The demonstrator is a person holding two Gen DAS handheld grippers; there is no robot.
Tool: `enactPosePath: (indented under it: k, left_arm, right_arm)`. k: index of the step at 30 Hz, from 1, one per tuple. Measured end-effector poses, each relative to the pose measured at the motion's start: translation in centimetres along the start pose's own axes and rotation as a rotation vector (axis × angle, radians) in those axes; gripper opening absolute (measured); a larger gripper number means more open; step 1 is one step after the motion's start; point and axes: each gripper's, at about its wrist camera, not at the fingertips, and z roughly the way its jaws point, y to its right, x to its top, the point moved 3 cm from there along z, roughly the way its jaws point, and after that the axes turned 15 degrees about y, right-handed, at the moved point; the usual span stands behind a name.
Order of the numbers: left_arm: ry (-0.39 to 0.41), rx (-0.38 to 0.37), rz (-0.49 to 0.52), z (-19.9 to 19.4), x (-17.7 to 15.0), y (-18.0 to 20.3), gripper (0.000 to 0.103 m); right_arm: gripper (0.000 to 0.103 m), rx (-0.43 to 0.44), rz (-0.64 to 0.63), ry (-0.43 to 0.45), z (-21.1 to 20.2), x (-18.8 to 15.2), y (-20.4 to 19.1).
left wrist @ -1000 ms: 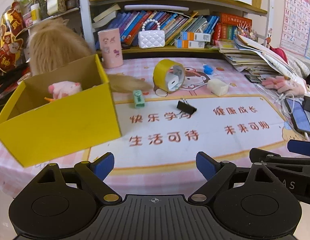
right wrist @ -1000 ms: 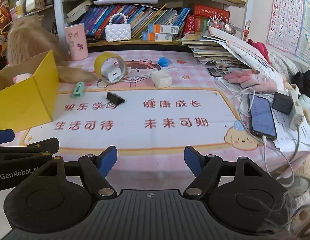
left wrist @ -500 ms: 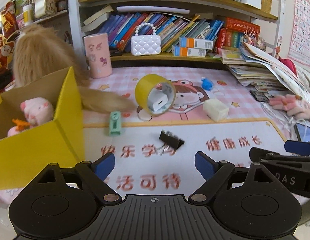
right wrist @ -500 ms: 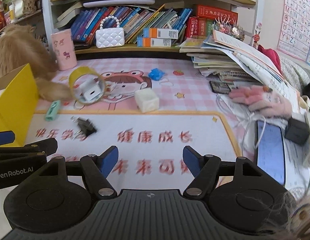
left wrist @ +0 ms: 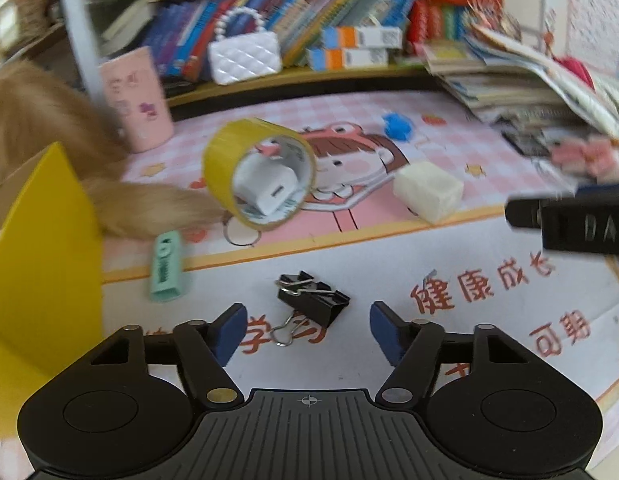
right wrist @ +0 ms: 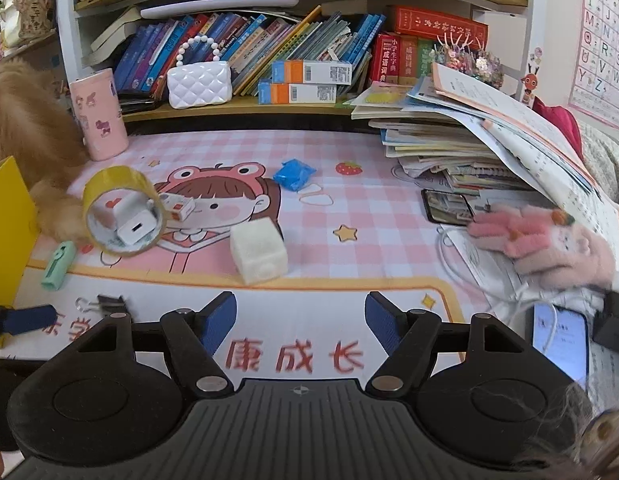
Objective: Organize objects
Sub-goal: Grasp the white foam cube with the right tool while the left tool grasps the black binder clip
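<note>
A black binder clip (left wrist: 313,302) lies on the printed mat, just ahead of my left gripper (left wrist: 305,334) and between its blue pads. The jaws are closing but stand apart from the clip. Further back a yellow tape roll (left wrist: 259,174) stands on edge with a white charger (left wrist: 267,188) inside, a mint green eraser (left wrist: 167,266) to its left and a white cube (left wrist: 427,190) to its right. The yellow box (left wrist: 41,264) is at the left edge. In the right wrist view my right gripper (right wrist: 299,326) is open and empty, short of the white cube (right wrist: 259,256).
A furry animal (right wrist: 25,132) sits behind the yellow box (right wrist: 7,228). A pink cup (right wrist: 97,114), a white purse (right wrist: 199,82) and a book shelf line the back. Stacked papers (right wrist: 469,140), pink gloves (right wrist: 537,240) and a phone (right wrist: 561,338) crowd the right.
Both grippers have moved forward over the mat. The binder clip now lies between the left pads, which have narrowed. The white cube has come closer to the right gripper.
</note>
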Motion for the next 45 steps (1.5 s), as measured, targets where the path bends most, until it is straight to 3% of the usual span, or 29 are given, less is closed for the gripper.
enactPosePath:
  k: [7,13,18,25,29,31,32,36,45]
  left_arm:
    - [-0.020,-0.031,0.016,2.4,-0.1,-0.8,0.060]
    - [0.013,-0.096,-0.005,3.3,0.1,-1.1,0.046]
    - [0.011,-0.111,-0.021,3.2,0.1,-1.3,0.045]
    - [0.026,-0.084,-0.131,0.8,0.4,-2.2,0.045]
    - [0.029,-0.056,-0.168,-0.5,0.3,-2.7,0.045]
    - [0.030,-0.042,-0.177,-1.1,0.3,-2.9,0.045]
    - [0.032,-0.038,-0.180,-1.3,0.3,-3.0,0.045]
    - [0.051,-0.023,-0.195,-2.6,0.4,-3.5,0.045]
    - [0.068,0.012,-0.266,-5.8,-0.3,-5.5,0.045]
  right_arm:
    - [0.070,0.008,0.001,-0.027,2.3,0.3,0.6]
    - [0.070,0.059,-0.033,-0.051,4.3,0.5,-0.1]
    - [0.070,0.116,-0.079,-0.055,6.5,0.7,-1.1]
    - [0.069,0.167,-0.147,-0.072,9.9,0.8,-2.5]
    - [0.057,0.186,-0.158,-0.093,11.1,0.6,-3.0]
    - [0.056,0.186,-0.155,-0.110,11.6,0.4,-3.1]
    - [0.050,0.186,-0.148,-0.117,11.8,0.3,-3.0]
    - [0.038,0.189,-0.139,-0.119,11.6,0.3,-2.9]
    - [0.036,0.196,-0.046,-0.100,5.9,0.5,-3.4]
